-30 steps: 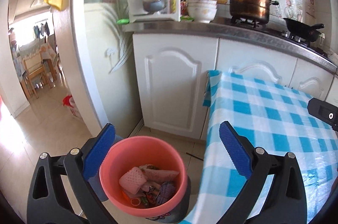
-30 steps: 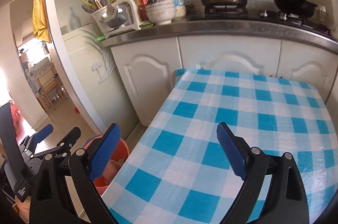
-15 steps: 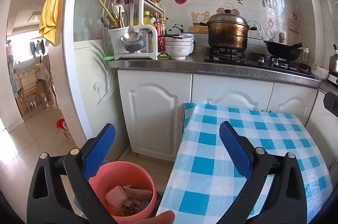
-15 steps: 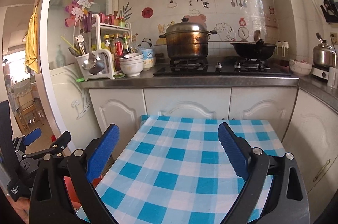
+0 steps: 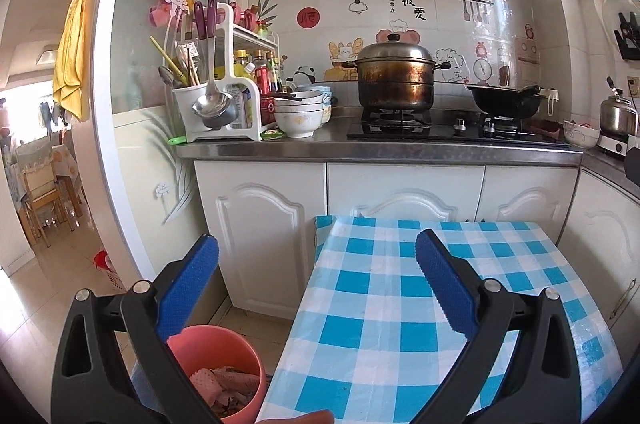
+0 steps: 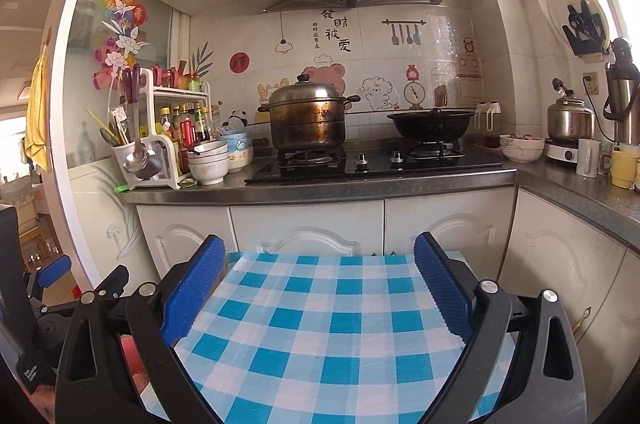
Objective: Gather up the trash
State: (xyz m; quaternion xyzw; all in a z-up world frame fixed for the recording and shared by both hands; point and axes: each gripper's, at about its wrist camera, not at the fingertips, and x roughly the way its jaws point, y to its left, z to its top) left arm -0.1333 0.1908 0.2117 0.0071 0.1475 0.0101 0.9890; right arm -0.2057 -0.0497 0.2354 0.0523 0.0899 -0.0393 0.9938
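In the left wrist view, the left gripper [image 5: 316, 288] has its blue pads spread wide with nothing between them, held above the gap between the bin [image 5: 224, 352] and the table [image 5: 384, 336]. The pink bin stands on the floor just beside the table's left edge, and the trash [image 5: 228, 384] lies inside it: crumpled wrappers and a pinkish, dimpled, sponge-like scrap, loosely heaped. That stuff looks light and soft, likely to crush under the pads rather than slip, so any loose piece would best be pinched at a raised fold or corner; the thin plastic bin looks light too and would best be taken by its rim. A fingertip [image 5: 304, 417] shows at the bottom edge. The checked cloth shows no litter here. In the right wrist view, the right gripper [image 6: 318, 298] is likewise spread and empty, aimed across the table [image 6: 332, 336] toward the stove, where a pot [image 6: 308, 122] and a wok [image 6: 432, 124] sit. The cloth again looks bare, so the collecting seems largely done. The left gripper [image 6: 52, 284] shows at the left edge, near a sliver of the bin [image 6: 130, 356] below the table's corner.
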